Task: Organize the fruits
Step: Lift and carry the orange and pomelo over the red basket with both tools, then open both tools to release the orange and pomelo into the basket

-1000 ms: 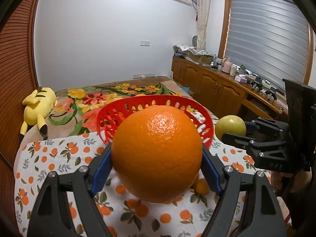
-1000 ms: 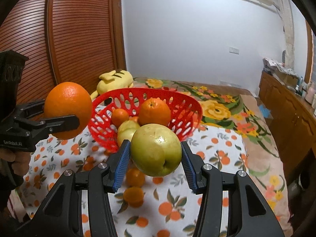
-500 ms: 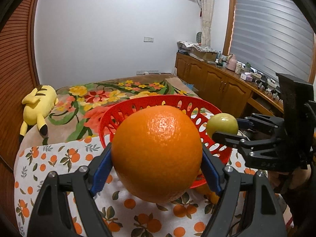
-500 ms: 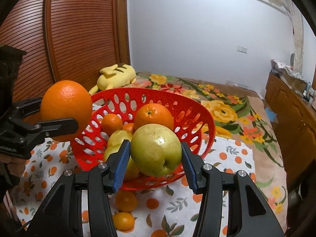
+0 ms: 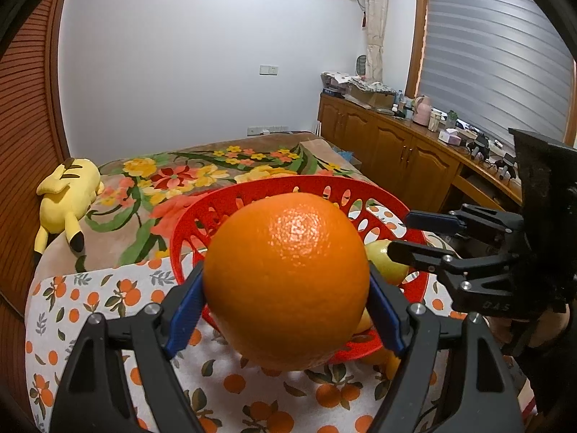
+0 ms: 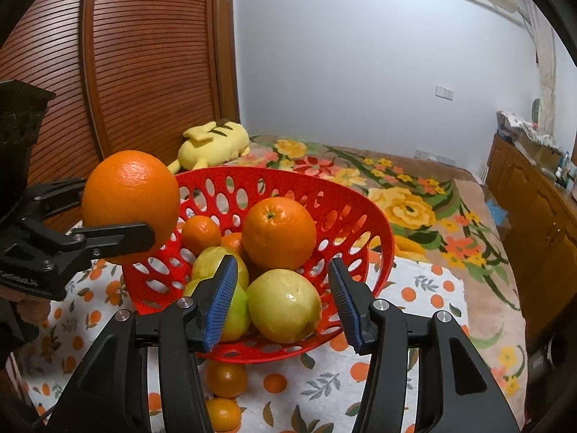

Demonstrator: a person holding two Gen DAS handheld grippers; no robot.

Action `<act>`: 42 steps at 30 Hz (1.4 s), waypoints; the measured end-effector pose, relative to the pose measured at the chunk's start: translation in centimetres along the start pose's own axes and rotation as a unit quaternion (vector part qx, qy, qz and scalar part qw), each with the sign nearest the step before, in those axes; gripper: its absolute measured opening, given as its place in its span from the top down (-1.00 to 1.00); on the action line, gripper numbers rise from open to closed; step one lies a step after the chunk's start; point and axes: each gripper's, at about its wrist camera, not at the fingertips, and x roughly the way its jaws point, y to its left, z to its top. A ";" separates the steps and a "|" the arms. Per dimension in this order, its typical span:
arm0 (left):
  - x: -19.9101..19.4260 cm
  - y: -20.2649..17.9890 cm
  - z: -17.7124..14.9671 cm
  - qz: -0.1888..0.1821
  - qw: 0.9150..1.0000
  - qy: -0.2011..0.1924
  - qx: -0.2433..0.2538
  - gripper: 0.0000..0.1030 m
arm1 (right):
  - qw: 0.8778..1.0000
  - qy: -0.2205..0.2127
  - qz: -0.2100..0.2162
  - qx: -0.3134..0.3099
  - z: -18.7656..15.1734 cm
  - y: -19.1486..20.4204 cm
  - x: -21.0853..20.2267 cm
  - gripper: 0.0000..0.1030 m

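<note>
Hidden or unclear: from my left wrist view, the large orange (image 5: 286,290) blocks most of the red basket (image 5: 202,213); its contents there are unreadable apart from a sliver of yellow-green fruit.

Count, right wrist view:
- Oranges in the basket (image 6: 378,238): one big orange (image 6: 279,232), one small orange (image 6: 201,234), a third barely visible between them.
- Yellow-green apples in the basket: one apple (image 6: 284,305) in front, at least one more apple (image 6: 236,310) partly behind my blue pad.
- Small tangerines (image 6: 226,379) on the fruit-print cloth (image 6: 414,299) below the basket: two.

Grippers:
- My left gripper (image 5: 286,306) is clamped on the large orange, held above the near-left rim.
- My right gripper (image 6: 283,303) is spread wide, pads clear of the front apple lying in the basket.

Background: one yellow plush toy (image 6: 214,142) on the floral blanket (image 6: 407,202).
</note>
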 end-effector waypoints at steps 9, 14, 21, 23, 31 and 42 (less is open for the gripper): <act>1.1 0.0 0.4 0.004 1.000 0.005 0.003 -0.57 | 1.000 -0.006 0.000 0.009 -0.4 -0.4 -0.8 -0.03; 1.6 -0.1 0.4 0.003 1.000 0.013 0.002 -0.57 | 1.000 -0.007 0.002 0.009 -0.6 -0.3 -0.9 -0.04; 2.2 -0.5 0.4 0.008 1.000 0.027 0.006 -0.58 | 1.000 -0.005 0.005 0.009 -1.0 -0.1 -1.0 -0.04; 2.5 -0.5 0.3 0.011 0.999 0.034 0.007 -0.58 | 1.000 -0.003 0.005 0.009 -1.1 -0.1 -1.0 -0.04; 3.6 -1.1 -0.2 0.021 0.998 0.061 0.017 -0.58 | 1.000 -0.001 0.006 0.010 -1.1 -0.1 -1.0 -0.06; 4.3 -1.2 -0.1 0.015 0.996 0.083 0.004 -0.59 | 1.000 0.003 0.006 0.012 -1.8 -0.1 -1.2 -0.08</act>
